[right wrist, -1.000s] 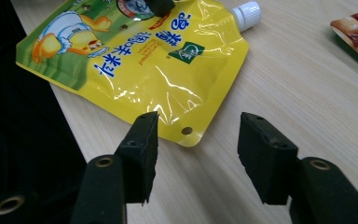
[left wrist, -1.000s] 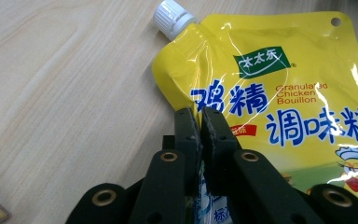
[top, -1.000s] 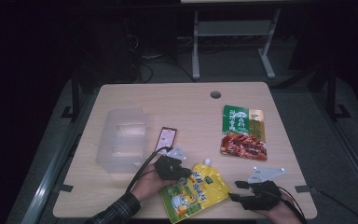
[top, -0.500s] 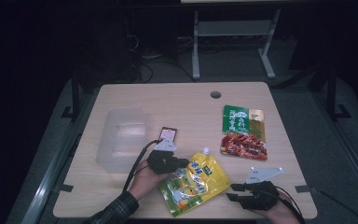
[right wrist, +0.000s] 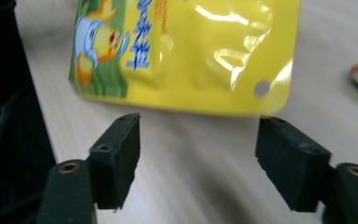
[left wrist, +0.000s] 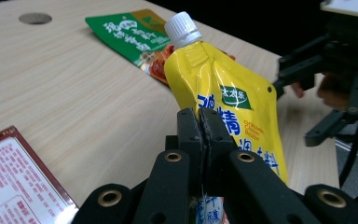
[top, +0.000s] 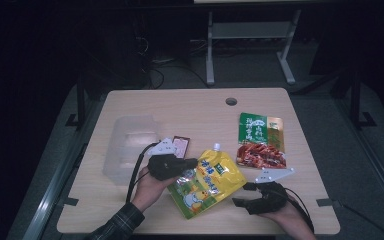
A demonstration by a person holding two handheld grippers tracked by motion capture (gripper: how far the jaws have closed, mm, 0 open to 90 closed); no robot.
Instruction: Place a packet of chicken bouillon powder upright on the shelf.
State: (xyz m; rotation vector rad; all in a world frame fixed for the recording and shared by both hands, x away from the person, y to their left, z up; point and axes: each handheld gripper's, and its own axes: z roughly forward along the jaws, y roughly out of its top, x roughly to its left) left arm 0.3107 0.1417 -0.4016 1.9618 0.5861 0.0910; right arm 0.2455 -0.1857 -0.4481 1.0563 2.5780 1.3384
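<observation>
A yellow spouted pouch [top: 207, 182] with a white cap is tilted up off the table, cap end away from me. My left gripper [top: 192, 162] is shut on its left edge; in the left gripper view the jaws [left wrist: 200, 126] pinch the pouch [left wrist: 223, 88] between closed pads. My right gripper [top: 241, 195] sits just right of the pouch's lower corner. Its jaws have just been opening. In the right gripper view they [right wrist: 198, 140] stand wide apart with nothing between them, and the pouch [right wrist: 191, 51] hangs just beyond the tips.
A clear plastic container [top: 130, 145] stands at the left of the wooden table [top: 190, 110]. A small red packet [top: 180, 146] lies beside my left hand. A green and red snack packet [top: 260, 140] lies at the right. A cable hole [top: 231, 101] is near the far edge.
My left gripper has risen and carried the pouch up and slightly away from the table's front edge. The right gripper's jaws stand wider than before and have shifted a little.
</observation>
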